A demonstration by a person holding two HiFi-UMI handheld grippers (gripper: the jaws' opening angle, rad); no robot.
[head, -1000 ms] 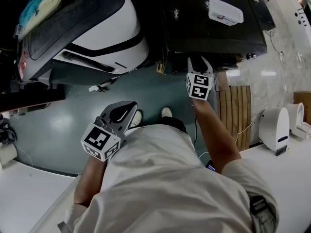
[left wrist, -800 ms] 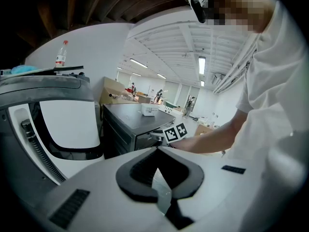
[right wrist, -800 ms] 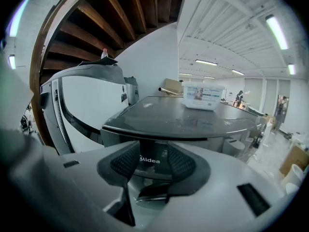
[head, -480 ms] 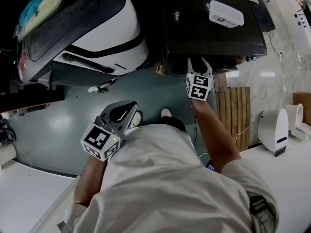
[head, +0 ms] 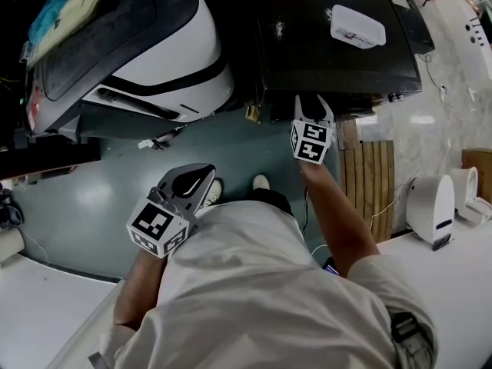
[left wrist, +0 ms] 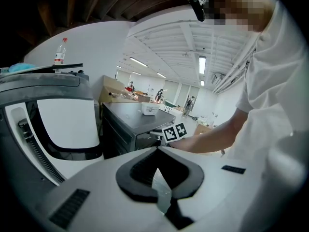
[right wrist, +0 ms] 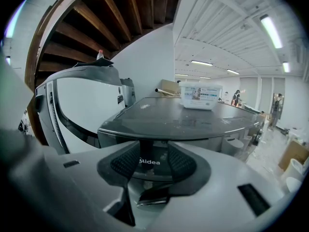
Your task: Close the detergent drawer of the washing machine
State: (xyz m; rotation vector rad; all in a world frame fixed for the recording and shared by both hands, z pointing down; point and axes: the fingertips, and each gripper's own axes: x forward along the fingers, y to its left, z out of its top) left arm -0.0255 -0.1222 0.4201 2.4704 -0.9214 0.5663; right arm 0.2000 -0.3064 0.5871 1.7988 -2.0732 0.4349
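A dark grey washing machine (head: 307, 52) stands at the top of the head view. My right gripper (head: 314, 104) is at its front top edge, open. In the right gripper view the machine's lid (right wrist: 183, 117) fills the middle, and a front panel printed "Midea" (right wrist: 147, 162) sits between the spread jaws of the right gripper (right wrist: 153, 154). How far the drawer stands out cannot be told. My left gripper (head: 204, 169) hangs over the floor, away from the machine, with its jaws shut on nothing; its tips meet in the left gripper view (left wrist: 157, 150).
A white plastic box (head: 357, 22) lies on the machine's lid. A large white and black appliance (head: 154, 52) stands to the left. A wooden slat mat (head: 369, 179) lies on the floor at right, next to white devices (head: 430, 206) on a white counter.
My right gripper has edged slightly forward toward the machine's front. The left gripper has stayed where it was.
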